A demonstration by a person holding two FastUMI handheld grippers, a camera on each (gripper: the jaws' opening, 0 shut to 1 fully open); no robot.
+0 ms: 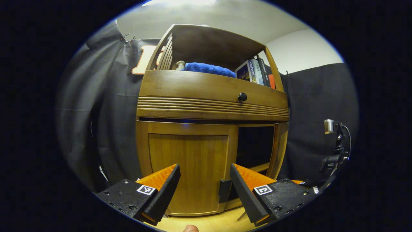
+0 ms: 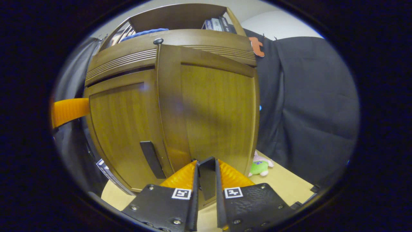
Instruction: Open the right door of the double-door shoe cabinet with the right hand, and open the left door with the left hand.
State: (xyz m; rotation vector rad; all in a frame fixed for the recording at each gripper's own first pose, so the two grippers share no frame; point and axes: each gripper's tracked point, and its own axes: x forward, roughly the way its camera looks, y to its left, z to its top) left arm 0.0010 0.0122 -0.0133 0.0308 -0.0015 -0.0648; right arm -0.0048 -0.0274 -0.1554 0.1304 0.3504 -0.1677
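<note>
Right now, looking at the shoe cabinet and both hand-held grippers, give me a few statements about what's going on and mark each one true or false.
1. The right door is swung open. True.
2. The left door is open too. False: it sits flush and closed in the left gripper view.
3. The right hand-held gripper is shut on the right door's handle. True: both fingers press on the dark handle.
4. The left hand-held gripper is clamped on the left door's handle. False: its jaws are spread wide, short of the handle.
5. A blue towel lies on the shelf above the drawer. True.
6. The drawer has two knobs. False: one dark knob shows.
</note>
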